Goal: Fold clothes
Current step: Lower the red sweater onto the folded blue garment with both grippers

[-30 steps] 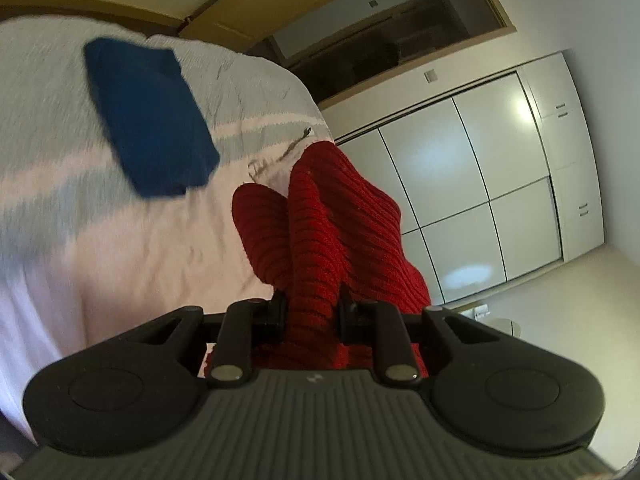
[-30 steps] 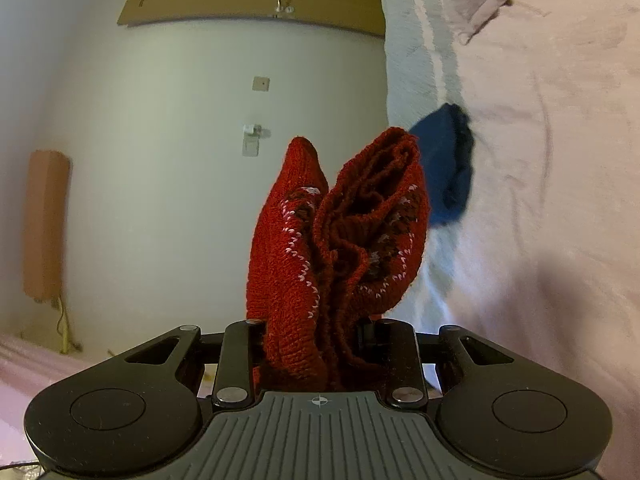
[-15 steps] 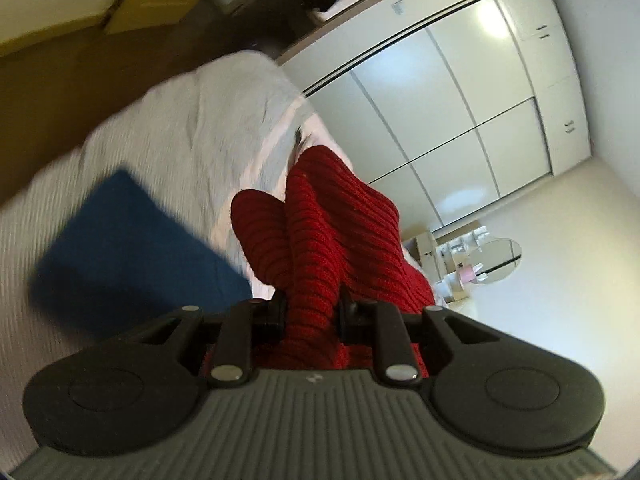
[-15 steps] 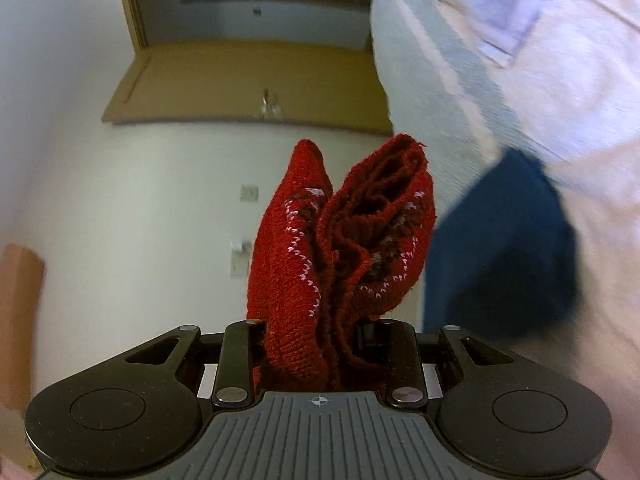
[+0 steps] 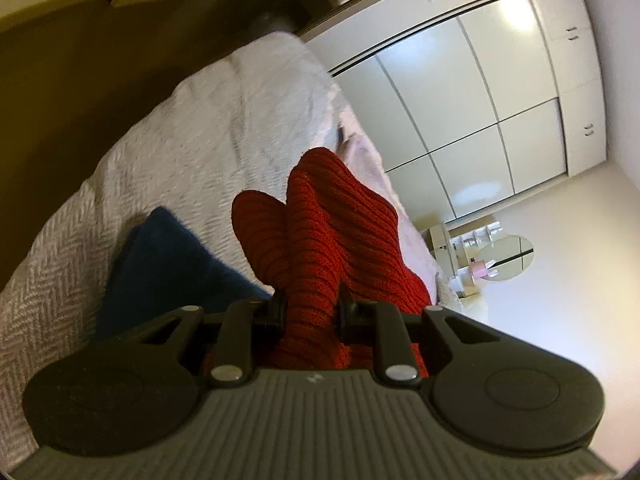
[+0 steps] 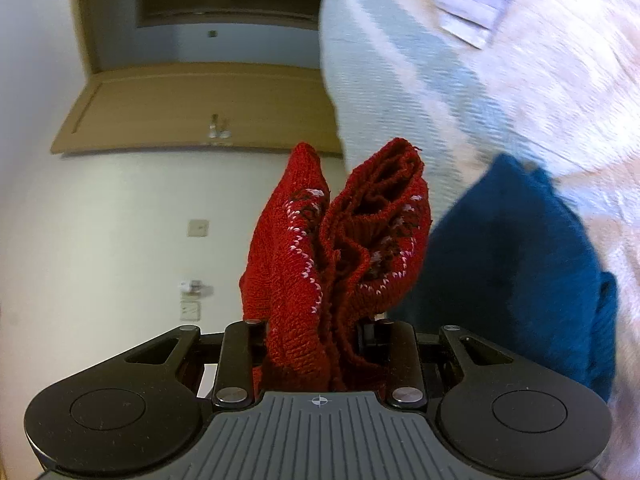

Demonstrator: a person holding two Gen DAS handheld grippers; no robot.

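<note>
Both views have swung since a second ago: the bed [image 5: 192, 136] has rolled across the left wrist view and the blue folded garment [image 5: 168, 268], small and far up the covers back then, now sits large and close to both grippers. I read that as my hands carrying the load toward that spot. Largest in the scene is the bed with its pale herringbone cover, and on it the blue piece already lies folded flat, so I count one item as done. Next comes the red knit sweater [image 6: 340, 248], which is off the bed entirely, bunched and hanging between my two tools. My left gripper [image 5: 310, 306] is clamped on a ribbed fold of it, and my right gripper [image 6: 320, 336] is clamped on a thicker wad showing the white pattern. I judge the sweater to be folded or partly folded and in transit, but I cannot see its full shape. What remains is laying it down beside or on the blue one, then releasing.
</note>
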